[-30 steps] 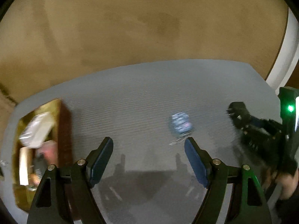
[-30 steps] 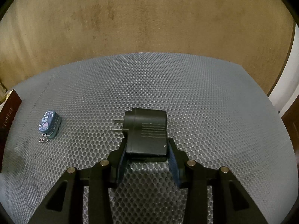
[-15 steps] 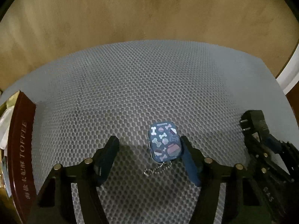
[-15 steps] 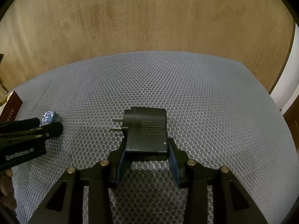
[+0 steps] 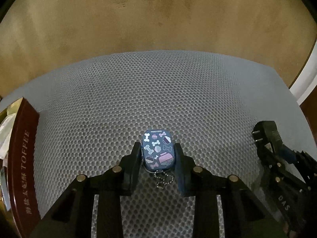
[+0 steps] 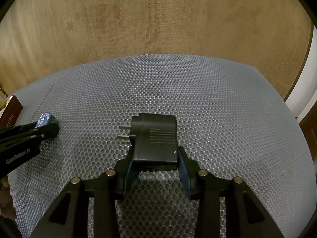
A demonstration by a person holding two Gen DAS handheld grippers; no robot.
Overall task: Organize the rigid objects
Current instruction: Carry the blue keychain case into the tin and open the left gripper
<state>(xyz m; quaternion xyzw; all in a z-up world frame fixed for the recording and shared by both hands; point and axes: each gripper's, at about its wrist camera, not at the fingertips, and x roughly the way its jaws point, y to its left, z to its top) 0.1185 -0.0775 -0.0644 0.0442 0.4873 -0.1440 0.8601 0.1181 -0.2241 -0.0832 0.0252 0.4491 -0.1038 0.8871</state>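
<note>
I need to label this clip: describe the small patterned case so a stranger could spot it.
On the grey honeycomb mat, right of the dark red toffee tin, the case lies between the closing fingers of the left gripper. It alone is blue, printed with bones, and trails a bead chain.

Right tongs (image 6: 156, 156) grip a black plug adapter (image 6: 156, 136), seemingly above mat (image 6: 218, 103).

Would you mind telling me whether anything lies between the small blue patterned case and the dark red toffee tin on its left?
Nothing visible does: only bare grey honeycomb mat separates the small blue patterned case, between the closing left gripper, from the dark red toffee tin.
</note>
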